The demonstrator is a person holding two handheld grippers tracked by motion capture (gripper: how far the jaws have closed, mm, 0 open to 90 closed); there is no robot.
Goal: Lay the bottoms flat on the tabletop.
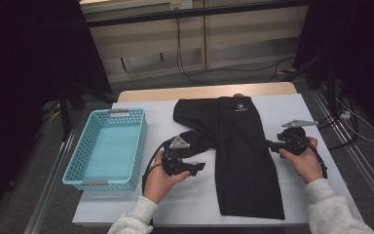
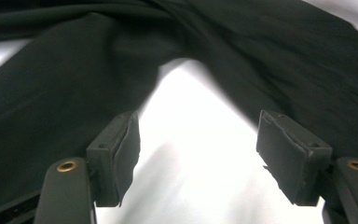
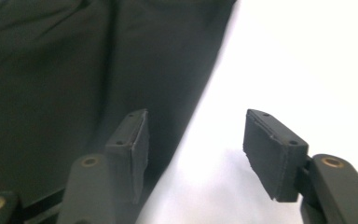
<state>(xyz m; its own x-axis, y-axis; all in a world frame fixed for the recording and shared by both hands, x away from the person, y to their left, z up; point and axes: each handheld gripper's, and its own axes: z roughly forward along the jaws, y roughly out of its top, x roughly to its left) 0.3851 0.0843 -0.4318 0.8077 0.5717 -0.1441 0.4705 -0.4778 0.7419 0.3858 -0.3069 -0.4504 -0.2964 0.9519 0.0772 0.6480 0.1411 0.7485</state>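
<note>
Left claw [image 1: 198, 166]: spread, nothing between its pads [image 2: 121, 158]; it hovers over white worktop at the crotch of the shorts, pointing toward the long leg.
Right claw [image 1: 269, 144]: spread and empty too, poised at the right edge of the shorts, one pad over cloth, the other over bare cover.
Shorts [image 1: 241, 156]: black, flat on the worktop; one leg runs straight toward the person, the other lies crumpled and tucked toward the left claw.
Done: by the look of it, the garment is spread out and partly drawn in, a first fold at most.
Left: further folds, then likely the move into the basket.
Basket [image 1: 140, 146]: blue, standing at the left, just beside the shorts.
Worktop [image 1: 195, 200]: white cover.
</note>
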